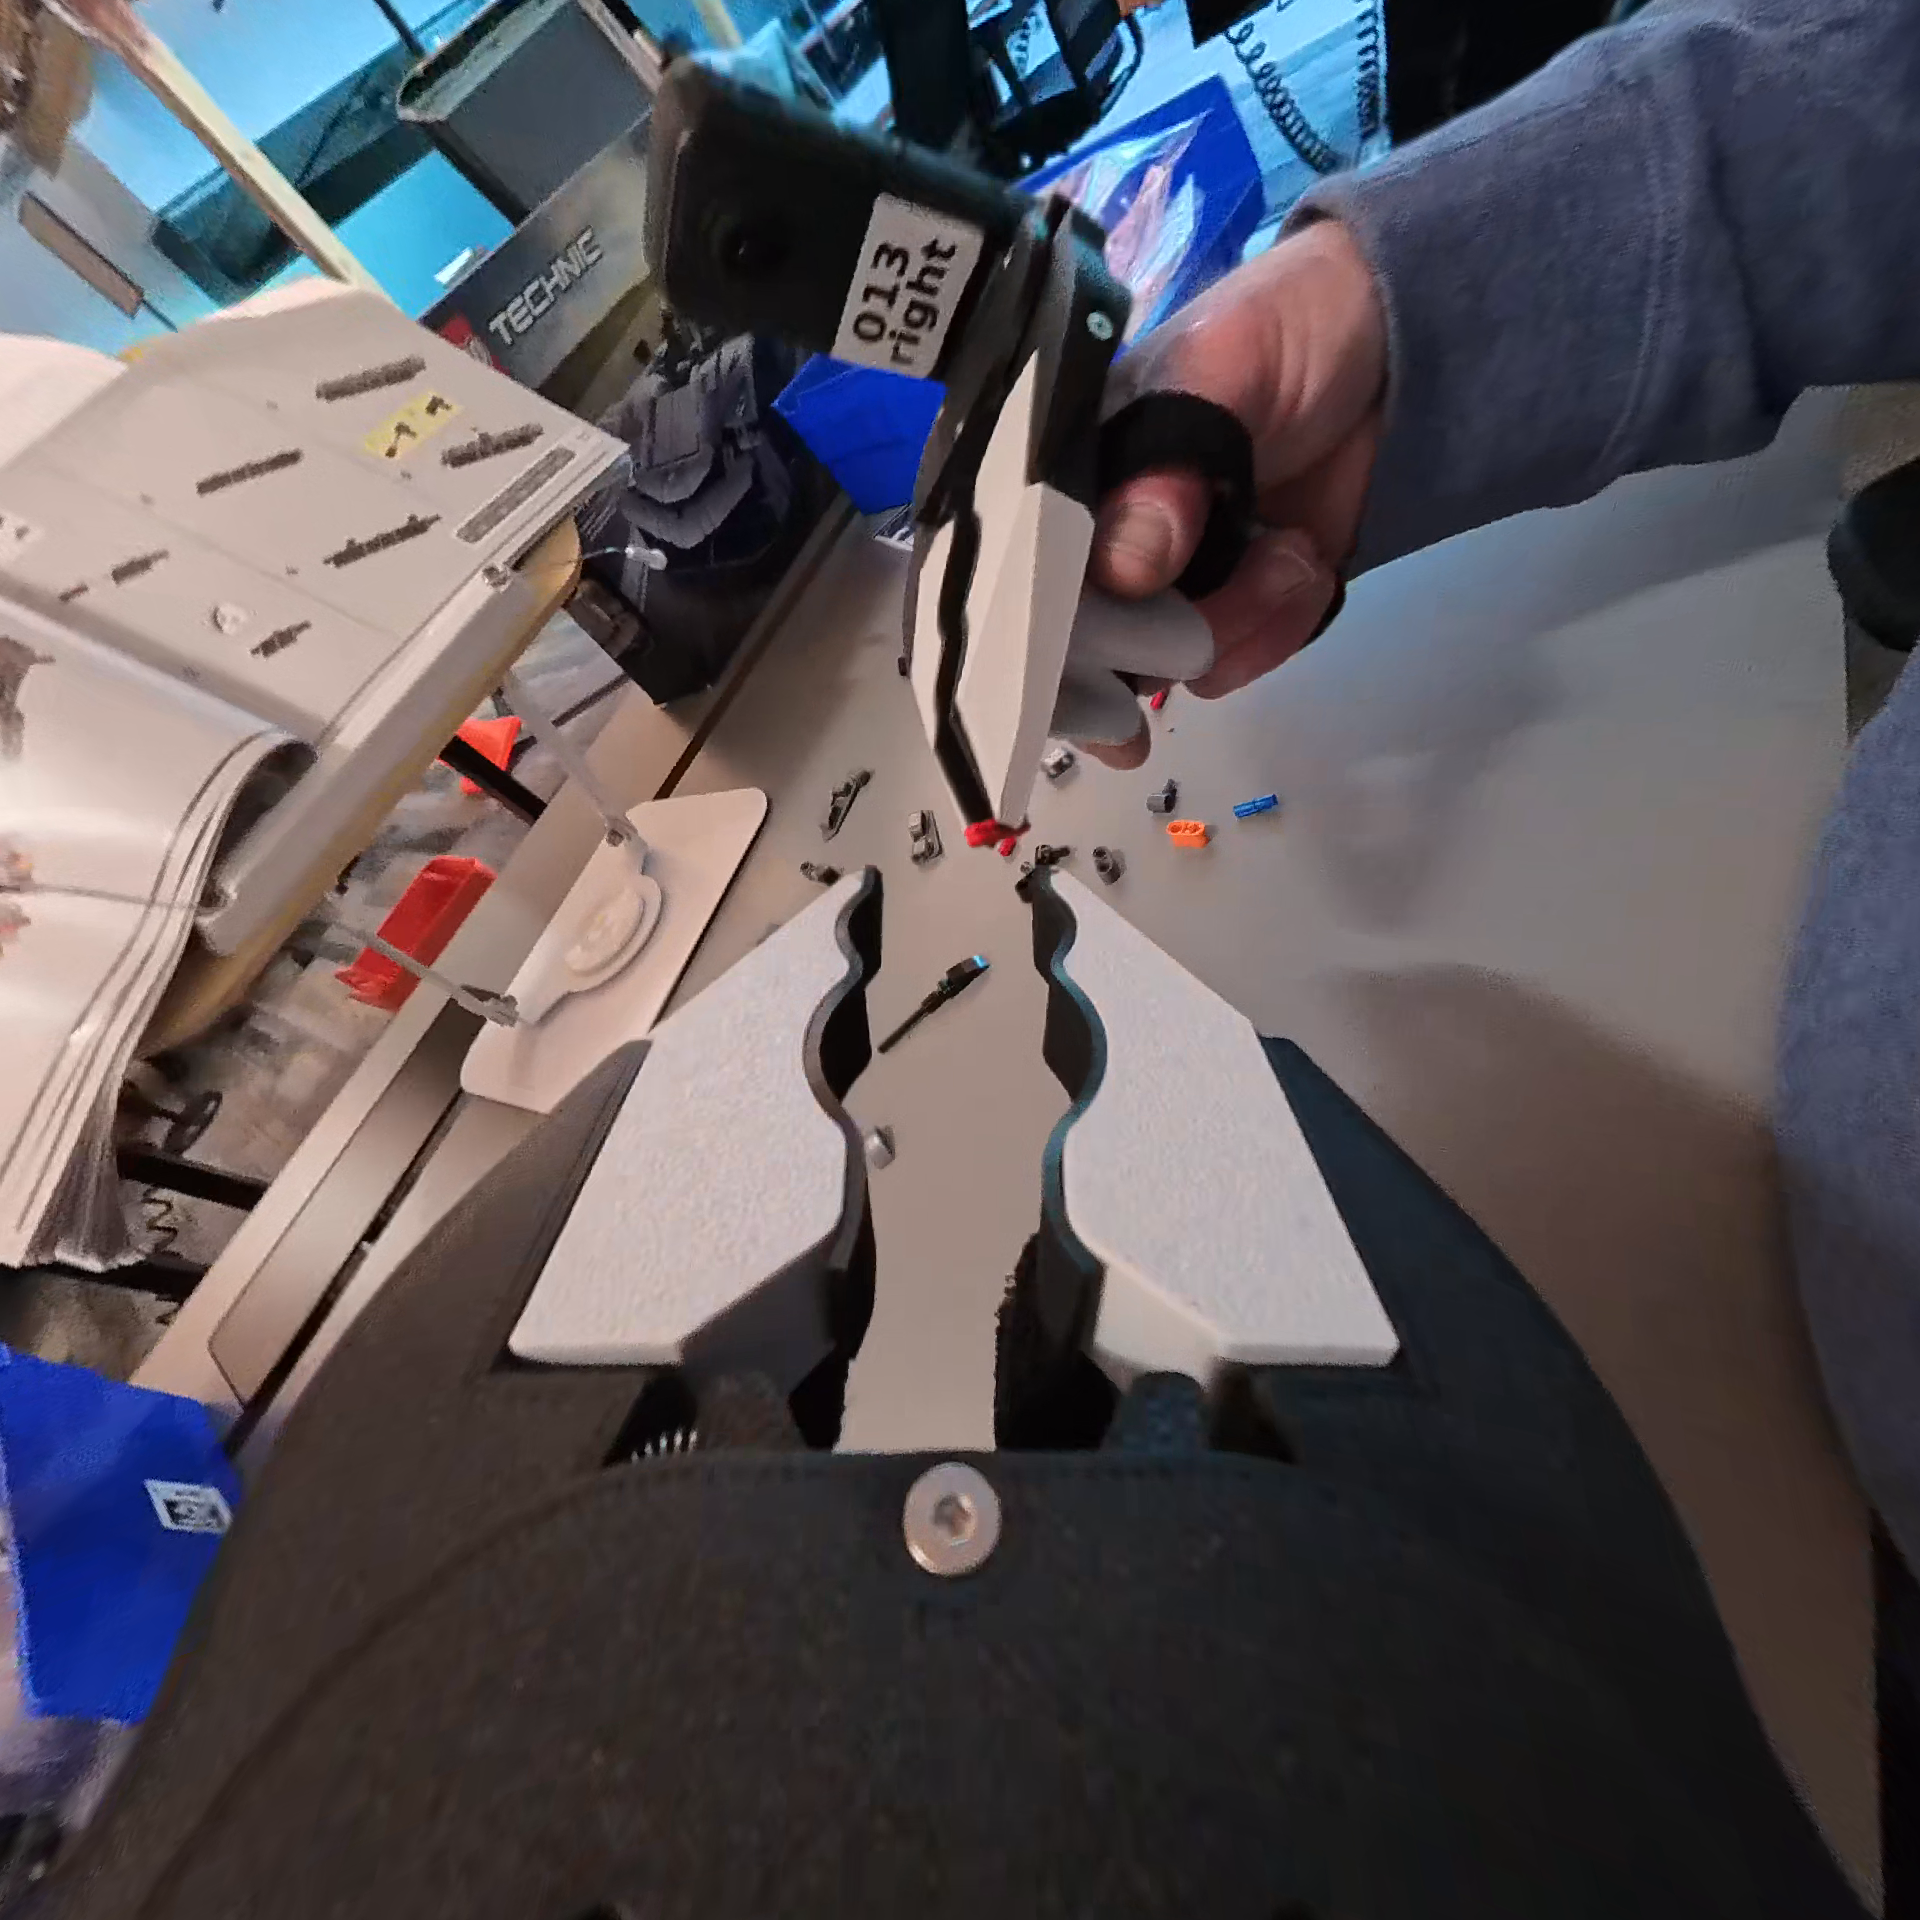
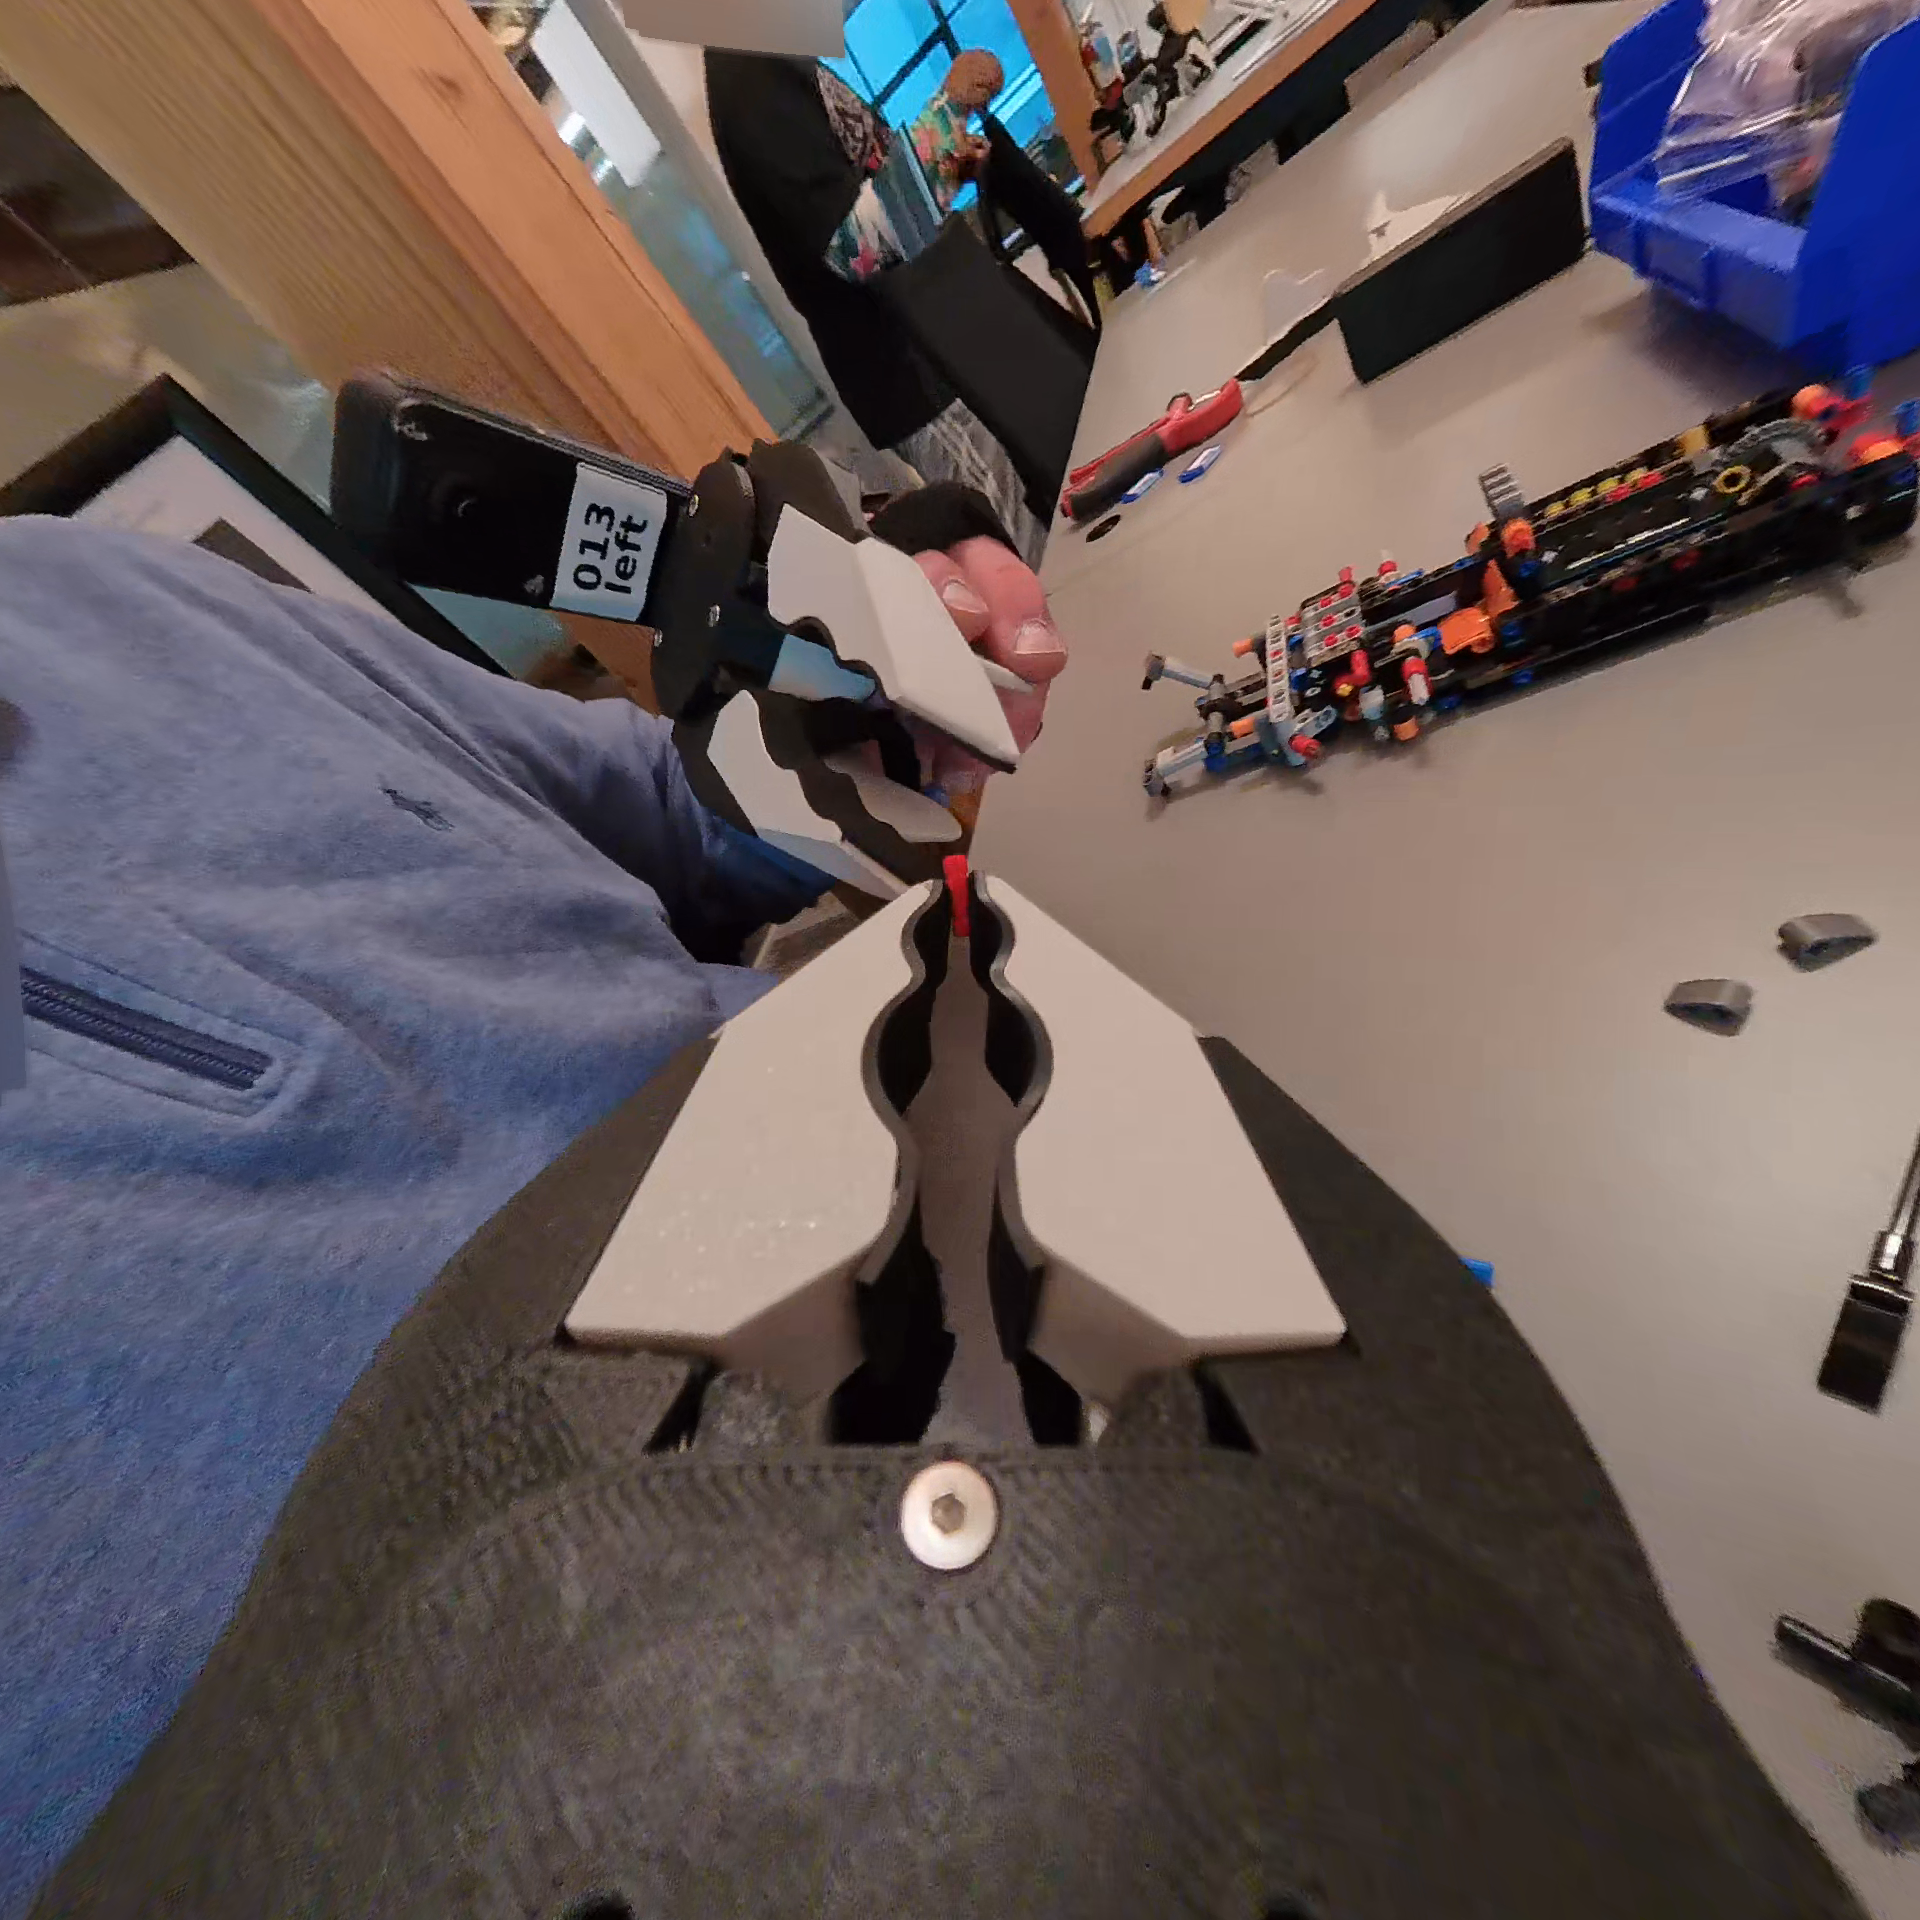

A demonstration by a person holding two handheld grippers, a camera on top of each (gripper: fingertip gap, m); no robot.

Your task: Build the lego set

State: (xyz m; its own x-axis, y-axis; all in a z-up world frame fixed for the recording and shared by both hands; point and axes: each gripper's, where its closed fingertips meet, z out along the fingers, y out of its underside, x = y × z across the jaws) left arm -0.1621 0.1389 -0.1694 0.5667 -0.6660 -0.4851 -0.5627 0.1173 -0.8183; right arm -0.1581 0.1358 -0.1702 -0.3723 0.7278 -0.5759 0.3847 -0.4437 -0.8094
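The right gripper [image 2: 958, 894] pinches a small red pin [image 2: 956, 906] between its 2 fingertips, just above the grey table [image 1: 1455, 727]. The left gripper [image 1: 956, 883] stands open and empty just beside that pin, with a black axle [image 1: 932, 1003] lying on the table between its fingers.

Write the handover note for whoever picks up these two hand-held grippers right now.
Right hand-held gripper: shut on a small red piece, tips just above the table.
Left hand-held gripper: open, empty, over a black axle pin.
Loose small parts lie ahead of it, including an orange connector and a blue pin.
Instruction booklet is open to the left.
Done: long partly built chassis lies on the table.
Left: fit the red piece, then the loose parts.
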